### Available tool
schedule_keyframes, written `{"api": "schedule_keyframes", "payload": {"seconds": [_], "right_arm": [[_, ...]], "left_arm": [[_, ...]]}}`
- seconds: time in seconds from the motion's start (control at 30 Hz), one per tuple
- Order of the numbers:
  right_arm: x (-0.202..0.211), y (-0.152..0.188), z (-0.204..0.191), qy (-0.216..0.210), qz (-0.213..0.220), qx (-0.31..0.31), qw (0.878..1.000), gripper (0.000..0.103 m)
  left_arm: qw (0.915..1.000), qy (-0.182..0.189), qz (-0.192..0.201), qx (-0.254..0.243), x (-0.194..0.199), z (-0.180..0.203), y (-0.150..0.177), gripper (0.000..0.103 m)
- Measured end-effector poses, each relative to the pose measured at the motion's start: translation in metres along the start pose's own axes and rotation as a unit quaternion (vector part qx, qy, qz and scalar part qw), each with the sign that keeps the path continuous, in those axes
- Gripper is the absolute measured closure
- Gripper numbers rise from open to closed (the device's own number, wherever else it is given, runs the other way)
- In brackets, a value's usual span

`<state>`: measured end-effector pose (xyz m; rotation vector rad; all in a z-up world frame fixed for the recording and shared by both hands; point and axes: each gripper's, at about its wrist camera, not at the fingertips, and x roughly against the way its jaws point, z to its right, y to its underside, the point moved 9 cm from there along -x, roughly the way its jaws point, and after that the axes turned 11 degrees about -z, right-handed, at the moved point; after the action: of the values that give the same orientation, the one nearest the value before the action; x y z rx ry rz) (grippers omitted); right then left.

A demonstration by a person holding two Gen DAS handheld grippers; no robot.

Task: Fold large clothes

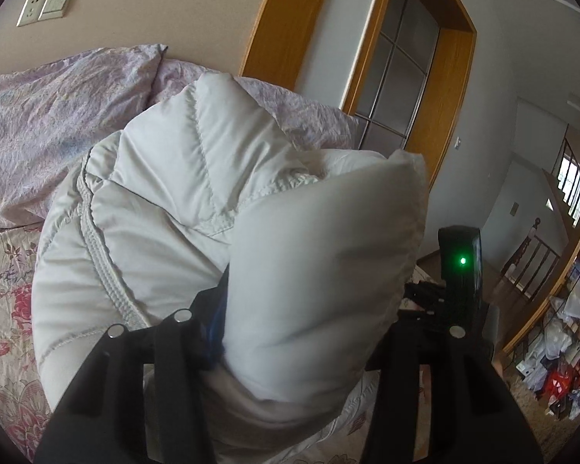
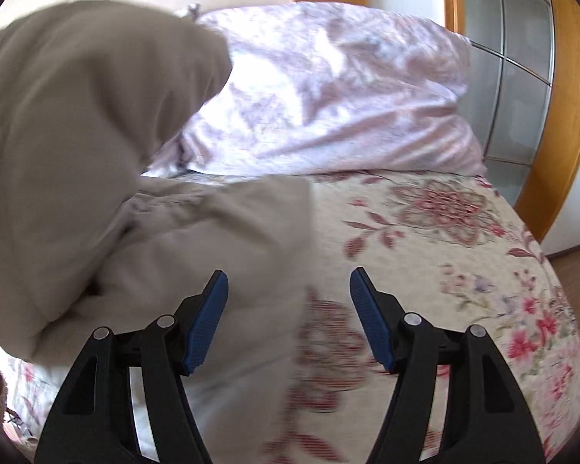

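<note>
Left tongs (image 1: 309, 332) clench the white puffy jacket (image 1: 166, 193); right tongs (image 2: 289, 321) gape empty above the bedspread (image 2: 444, 239).

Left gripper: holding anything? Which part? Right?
Left gripper has a puffy fold of the white down jacket between its jaws; exact part unclear. Right gripper open, empty.

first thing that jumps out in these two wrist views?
The puffy white quilted jacket, bunched and lifted off the floral bedspread, with a thick fold wedged in the left hand-held gripper. The right hand-held gripper hangs open and empty over the bed. Behind lies a crumpled lilac duvet.
</note>
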<state>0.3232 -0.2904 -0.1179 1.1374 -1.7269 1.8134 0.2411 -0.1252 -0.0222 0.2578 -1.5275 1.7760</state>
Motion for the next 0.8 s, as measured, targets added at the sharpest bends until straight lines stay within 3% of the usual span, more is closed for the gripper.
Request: {"api": "schedule_keyframes", "payload": {"seconds": [0.27,0.6,0.8], "right_arm": [[-0.023,0.01,0.049,0.007,-0.022,-0.013,1.0,0.036],[-0.046,0.018,0.06,0.014,-0.049,-0.006,0.999,0.036],[-0.05,0.021,0.061,0.029,-0.056,-0.009,0.998,0.034]], "left_arm": [[0.999,-0.015,-0.027,-0.031,-0.027,0.023,0.016,0.048],[0.9976,-0.024,-0.044,-0.047,-0.042,0.036,0.026,0.046],[0.9969,-0.022,-0.051,-0.056,-0.048,0.046,0.03,0.038]]}}
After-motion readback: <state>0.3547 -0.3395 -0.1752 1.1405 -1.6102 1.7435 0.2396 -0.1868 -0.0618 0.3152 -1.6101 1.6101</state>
